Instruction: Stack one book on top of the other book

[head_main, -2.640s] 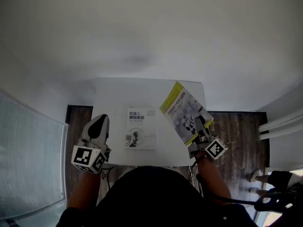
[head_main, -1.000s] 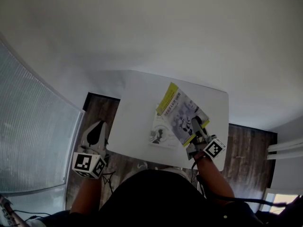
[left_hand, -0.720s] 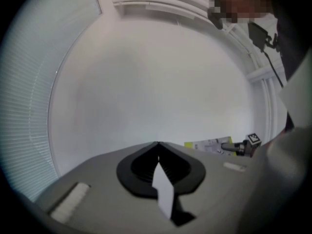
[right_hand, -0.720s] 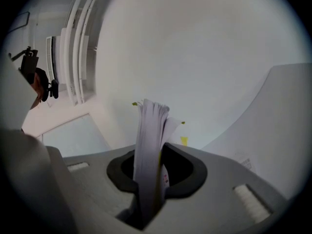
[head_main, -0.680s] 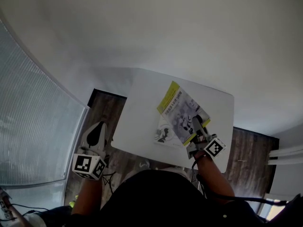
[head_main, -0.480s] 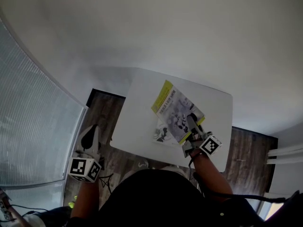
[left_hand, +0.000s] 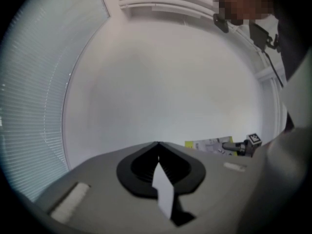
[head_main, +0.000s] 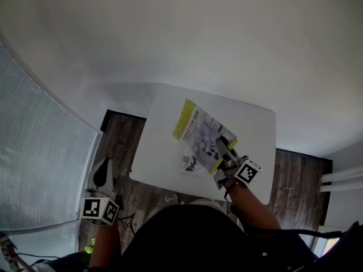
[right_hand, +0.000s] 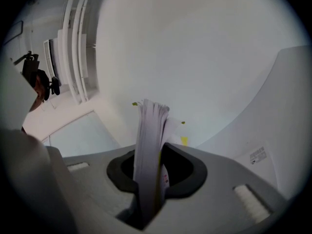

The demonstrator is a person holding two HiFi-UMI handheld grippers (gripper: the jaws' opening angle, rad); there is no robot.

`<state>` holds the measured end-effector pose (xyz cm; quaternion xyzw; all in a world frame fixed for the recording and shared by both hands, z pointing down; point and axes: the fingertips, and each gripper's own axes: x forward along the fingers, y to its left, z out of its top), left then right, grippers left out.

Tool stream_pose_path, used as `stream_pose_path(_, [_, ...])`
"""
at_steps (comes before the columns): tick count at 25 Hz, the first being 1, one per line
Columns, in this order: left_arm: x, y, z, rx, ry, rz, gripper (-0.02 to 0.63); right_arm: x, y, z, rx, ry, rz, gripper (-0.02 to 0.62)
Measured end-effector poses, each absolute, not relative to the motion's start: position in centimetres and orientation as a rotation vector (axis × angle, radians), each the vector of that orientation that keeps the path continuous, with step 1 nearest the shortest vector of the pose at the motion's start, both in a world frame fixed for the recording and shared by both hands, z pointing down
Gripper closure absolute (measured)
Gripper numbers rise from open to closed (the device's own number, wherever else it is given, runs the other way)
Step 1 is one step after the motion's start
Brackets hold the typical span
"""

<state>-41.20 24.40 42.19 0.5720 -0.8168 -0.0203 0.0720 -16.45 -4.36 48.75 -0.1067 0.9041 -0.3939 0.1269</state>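
A book with a yellow spine edge (head_main: 198, 134) hangs tilted over the white table (head_main: 255, 135), with my right gripper (head_main: 220, 145) shut on its near corner. Beneath it lies a white book (head_main: 190, 163), mostly covered, with only its near-left corner showing. In the right gripper view the held book's page edges (right_hand: 148, 150) stand upright between the jaws. My left gripper (head_main: 102, 171) is off the table's left side over the floor, its jaws together with nothing in them. In the left gripper view the yellow book (left_hand: 209, 144) and the right gripper (left_hand: 234, 146) appear far to the right.
A ribbed translucent panel (head_main: 34, 152) runs along the left. Dark wooden floor (head_main: 116, 146) shows left of the table and to its right (head_main: 295, 174). White pipes (head_main: 340, 177) cross the far right. A pale wall fills the upper view.
The right gripper has carried the yellow-edged book leftward so that it covers more of the white book. The left gripper has drawn back, down and left, away from the table edge.
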Motion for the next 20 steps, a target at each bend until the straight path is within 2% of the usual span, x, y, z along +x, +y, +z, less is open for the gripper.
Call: stream_pose_path(20, [-40.0, 21.8, 42.8, 1.751, -2.397, 0.004, 0.6, -16.5, -4.4, 51.3, -0.264, 2.651, -1.22, 0.517])
